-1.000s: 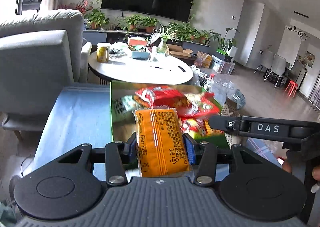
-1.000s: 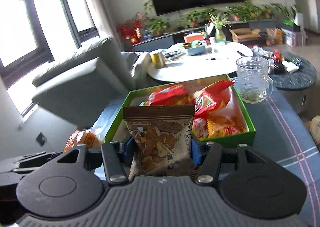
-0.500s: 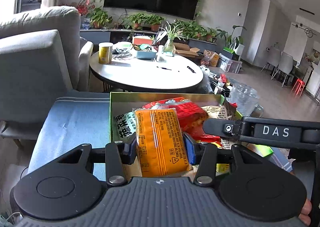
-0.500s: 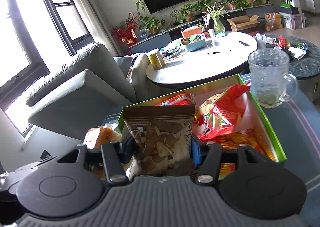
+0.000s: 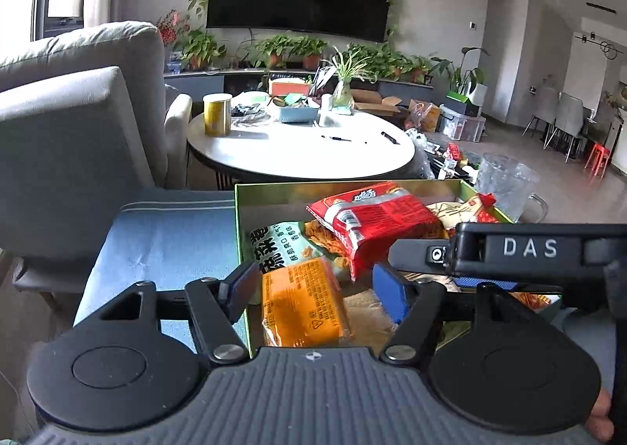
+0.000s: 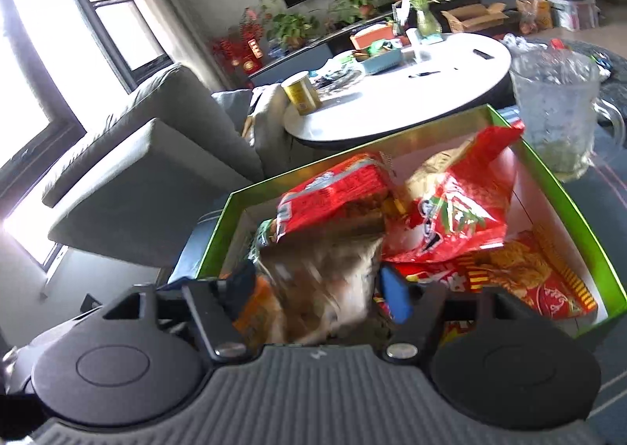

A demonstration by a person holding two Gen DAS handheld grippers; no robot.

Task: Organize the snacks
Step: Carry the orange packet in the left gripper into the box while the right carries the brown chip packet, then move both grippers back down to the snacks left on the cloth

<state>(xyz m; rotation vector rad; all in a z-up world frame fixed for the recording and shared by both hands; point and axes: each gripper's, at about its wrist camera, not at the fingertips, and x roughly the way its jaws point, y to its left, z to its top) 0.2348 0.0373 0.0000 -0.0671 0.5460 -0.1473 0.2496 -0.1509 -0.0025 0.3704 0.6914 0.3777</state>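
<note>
A green box [image 5: 352, 183] on a blue cushion holds several snack packets, among them a red packet [image 5: 376, 221] and a pale green one [image 5: 282, 249]. My left gripper [image 5: 315, 290] hangs over the box's near left corner. Its jaws are opening, and the orange packet [image 5: 303, 308] lies loose between them with a gap beside the right pad. In the right wrist view my right gripper [image 6: 317, 294] is over the box [image 6: 564, 186] too. Its jaws are opening around a brown packet [image 6: 325, 280], which is blurred and tilted as it slips free.
A glass mug [image 6: 556, 108] stands just beyond the box's far right corner. Behind the box are a white round table [image 5: 298, 151] with clutter and a grey armchair [image 5: 70, 123] on the left. The right tool's black body marked DAS [image 5: 529, 249] crosses the left wrist view.
Both grippers moved forward and down over the box. The left jaws spread and the orange packet dropped flat into the box. The brown packet went from upright and sharp to tilted and blurred.
</note>
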